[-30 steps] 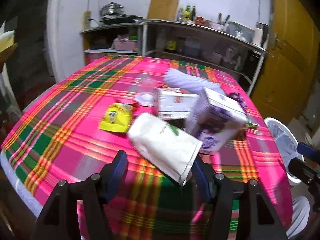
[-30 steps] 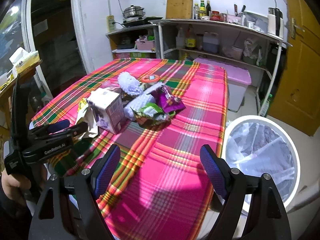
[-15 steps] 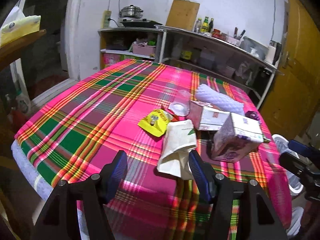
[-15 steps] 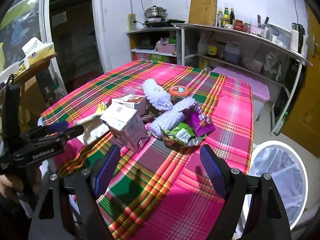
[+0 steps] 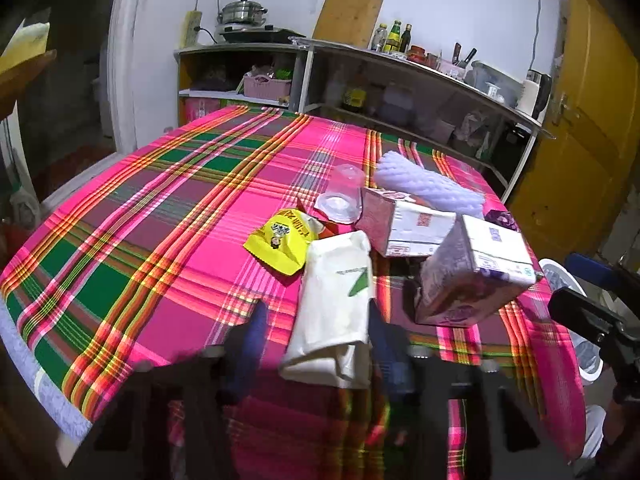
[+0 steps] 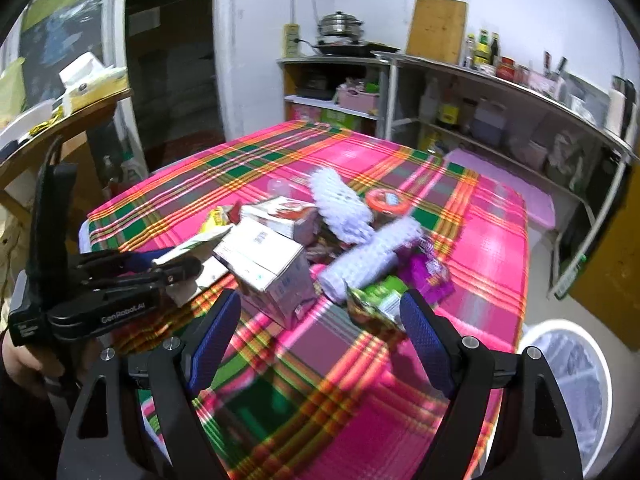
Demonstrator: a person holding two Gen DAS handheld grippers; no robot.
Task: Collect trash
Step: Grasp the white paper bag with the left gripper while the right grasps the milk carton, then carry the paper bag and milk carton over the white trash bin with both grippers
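1. Blue-padded and black, the left gripper (image 5: pixel 320 344) stood at the near edge of the pink, green and orange plaid tablecloth (image 5: pixel 168 216), and the white paper pouch with a green mark (image 5: pixel 336 304) lay between its two fingers.
2. The long axis of this pouch ran away from the gripper, almost along the line of the fingers, so its near end was inside the jaws and its far end reached toward the flat yellow snack wrapper (image 5: pixel 280 244).
3. The jaws of the left gripper had just been closing, with the pouch between them. The right pad seemed to touch the pouch edge, but the picture was blurred there and I could not tell if both pads already pressed on it.
4. To the right of the pouch stood the white and purple carton (image 5: pixel 476 276), tilted, just beside it. I judge that the closing must take the pouch alone and not push this carton.
5. The right gripper (image 6: pixel 320 340) held nothing; its jaws were spread wide over bare cloth, with the green foil wrapper (image 6: pixel 376 300) near its right finger.
6. The white round bin with a clear liner (image 6: pixel 568 384) stood on the floor beyond the right table edge, nearer to the right hand.
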